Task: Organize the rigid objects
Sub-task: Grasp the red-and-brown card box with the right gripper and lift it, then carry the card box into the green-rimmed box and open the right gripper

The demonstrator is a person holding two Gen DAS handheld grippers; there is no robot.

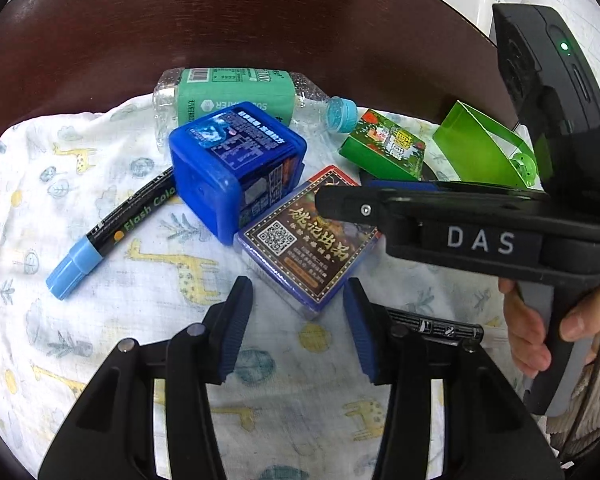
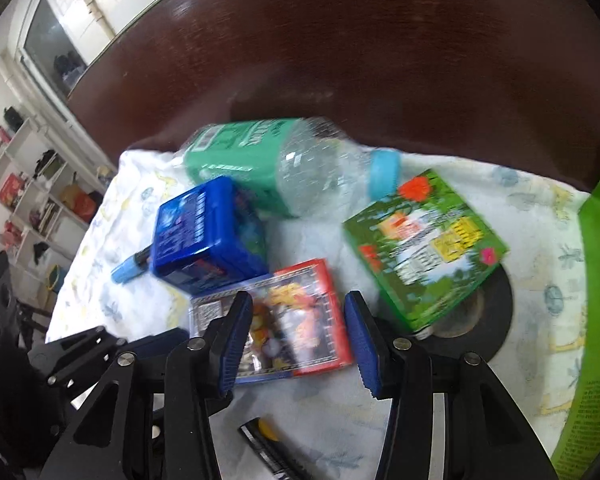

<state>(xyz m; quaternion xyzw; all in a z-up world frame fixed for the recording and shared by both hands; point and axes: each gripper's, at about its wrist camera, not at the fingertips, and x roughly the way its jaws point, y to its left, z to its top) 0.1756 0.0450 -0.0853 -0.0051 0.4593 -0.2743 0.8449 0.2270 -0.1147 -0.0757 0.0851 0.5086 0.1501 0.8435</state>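
Dark wooden surface (image 1: 260, 20) under a giraffe-print cloth (image 1: 100, 340) carries the clutter. Both grippers, left gripper (image 1: 298, 324) and right gripper (image 2: 298, 336), hover with jaws apart and empty over the flat card case (image 1: 308, 240), lying beside the blue box (image 1: 236, 168). It looks light, stiff and slick, best pinched across its long edges.

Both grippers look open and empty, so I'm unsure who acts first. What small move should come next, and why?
Probably ease the right gripper down and shut it on the card case: the open jaws already straddle it, and it lies flat on the cloth.
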